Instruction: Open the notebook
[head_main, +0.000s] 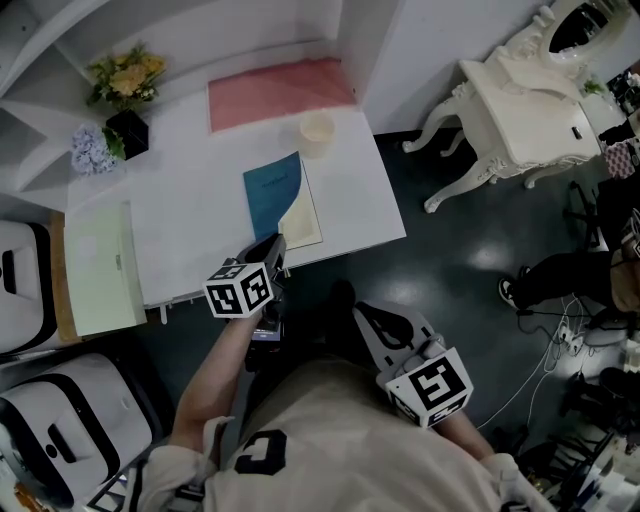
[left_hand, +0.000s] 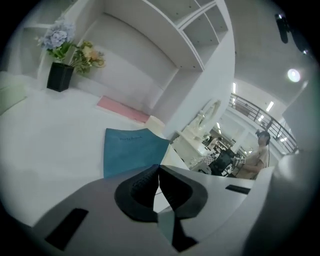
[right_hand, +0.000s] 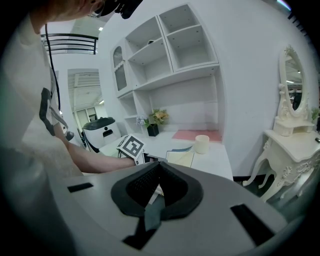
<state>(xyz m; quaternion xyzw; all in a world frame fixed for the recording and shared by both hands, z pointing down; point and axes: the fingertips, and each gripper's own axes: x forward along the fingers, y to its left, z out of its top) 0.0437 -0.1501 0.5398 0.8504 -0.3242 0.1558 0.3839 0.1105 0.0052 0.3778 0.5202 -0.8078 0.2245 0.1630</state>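
Right tool (head_main: 365, 312) sits closest, low in the frame beside the person's pale shirt (head_main: 330, 440). Its own view shows the jaws pressed together with nothing in them. Up and left of it, the left tool (head_main: 272, 243) is at the near edge of the white surface (head_main: 190, 215). It's clamped tight on the lower corner of the notebook (head_main: 273, 190), though the pinched edge itself is lost behind the dark pads (left_hand: 139, 189). The blue cover stands lifted and tilted, and a cream page (head_main: 306, 218) shows to its right! Print on the cover is too small to read. Just above the notebook there's a cream cup (head_main: 317, 132), and beyond it a pink mat (head_main: 280, 92). Flowers in a black pot (head_main: 127, 128) fill the upper left. A pale green pad (head_main: 98, 268) lies at the left, and the white dressing table (head_main: 530, 110) is cut off at the upper right.
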